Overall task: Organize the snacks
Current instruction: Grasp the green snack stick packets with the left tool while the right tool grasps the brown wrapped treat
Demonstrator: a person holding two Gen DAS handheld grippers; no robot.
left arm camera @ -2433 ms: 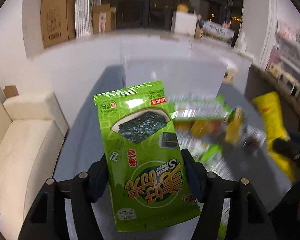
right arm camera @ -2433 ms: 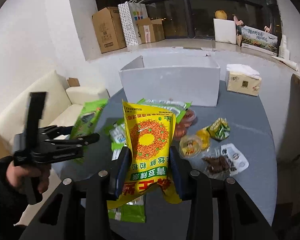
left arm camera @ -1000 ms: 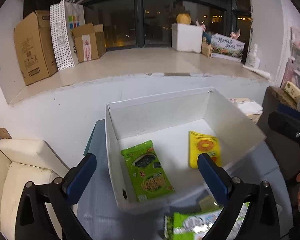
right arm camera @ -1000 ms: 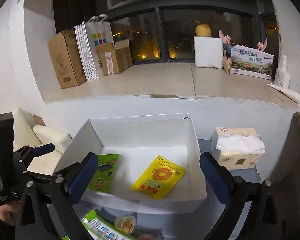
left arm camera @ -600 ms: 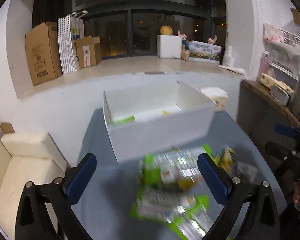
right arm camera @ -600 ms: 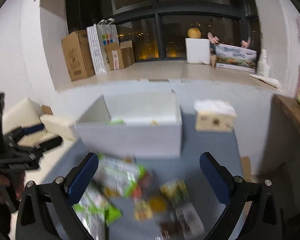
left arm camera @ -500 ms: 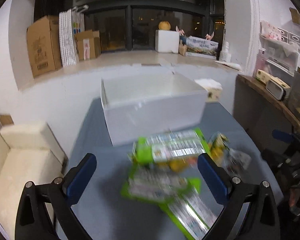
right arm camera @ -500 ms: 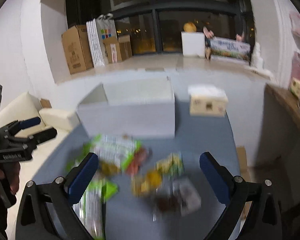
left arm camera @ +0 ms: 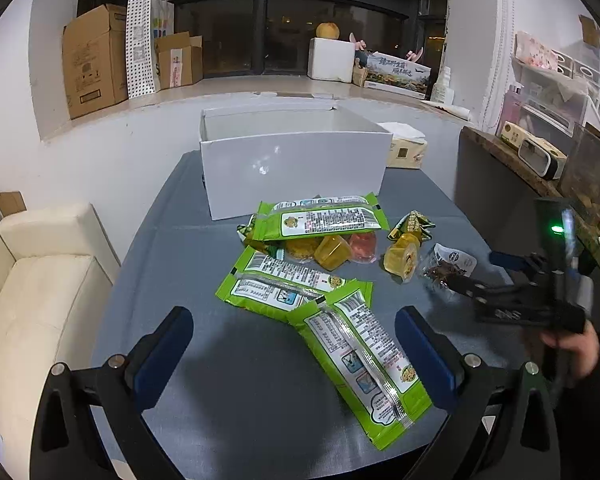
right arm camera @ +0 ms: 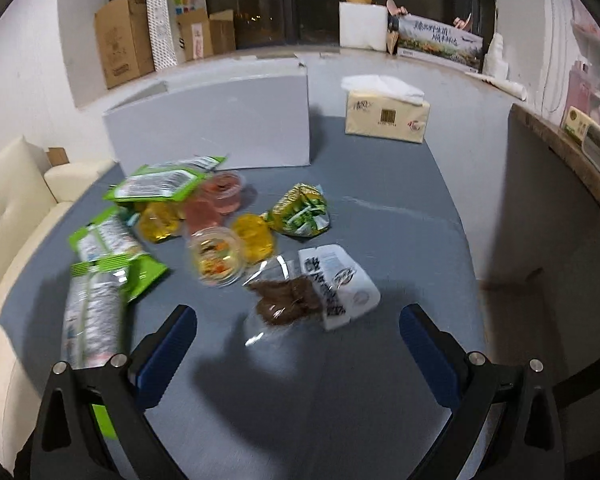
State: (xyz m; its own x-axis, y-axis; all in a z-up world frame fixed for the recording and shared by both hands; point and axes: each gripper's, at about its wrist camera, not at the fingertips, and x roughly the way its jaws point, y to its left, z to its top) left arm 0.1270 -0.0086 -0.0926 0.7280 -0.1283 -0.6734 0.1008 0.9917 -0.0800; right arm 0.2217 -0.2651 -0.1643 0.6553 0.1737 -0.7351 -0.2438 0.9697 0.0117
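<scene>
Snacks lie scattered on a grey table [left arm camera: 260, 380] in front of a white box [left arm camera: 292, 164]. My left gripper [left arm camera: 296, 356] is open and empty above a long green packet [left arm camera: 360, 364], with two more green packets [left arm camera: 284, 280] [left arm camera: 324, 220] beyond it. My right gripper [right arm camera: 298, 354] is open and empty just short of a clear-and-white packet of brown pieces [right arm camera: 312, 292]. Jelly cups [right arm camera: 216, 256] and a small green-yellow packet [right arm camera: 302, 210] lie farther on. The right gripper [left arm camera: 472, 276] also shows in the left wrist view, held by a hand [left arm camera: 572, 340]. The box's contents are hidden.
A tissue pack [right arm camera: 386, 114] stands right of the box. A cream sofa [left arm camera: 32, 300] sits left of the table, a dark counter [right arm camera: 560, 184] with appliances to the right. Cardboard boxes [left arm camera: 94, 60] line the window ledge behind.
Both grippers let go of their packets in the white box, then drew back and down over the table. They now hang open above the loose snacks.
</scene>
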